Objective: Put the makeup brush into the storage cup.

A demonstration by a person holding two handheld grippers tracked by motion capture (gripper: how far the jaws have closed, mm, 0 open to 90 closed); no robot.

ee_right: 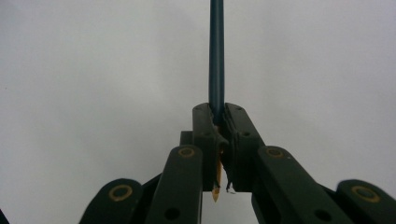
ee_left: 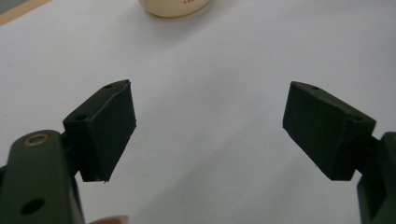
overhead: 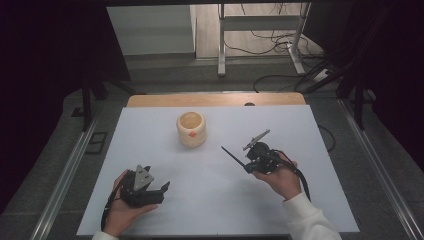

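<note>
The right gripper (overhead: 248, 165) has its jaws clamped on a dark pencil (overhead: 232, 156), held above the white table (overhead: 210, 210), right of the cream cup (overhead: 191, 129). The left gripper (overhead: 162, 189) rests with jaws wide apart, holding nothing.

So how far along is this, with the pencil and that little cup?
Picked up: the right gripper is shut on a dark pencil, its sharpened tip at the gripper's end. In hand: the pencil is held above the white table, apart from the cream cup. Probably left: putting it in the cup. The left gripper waits open.
</note>
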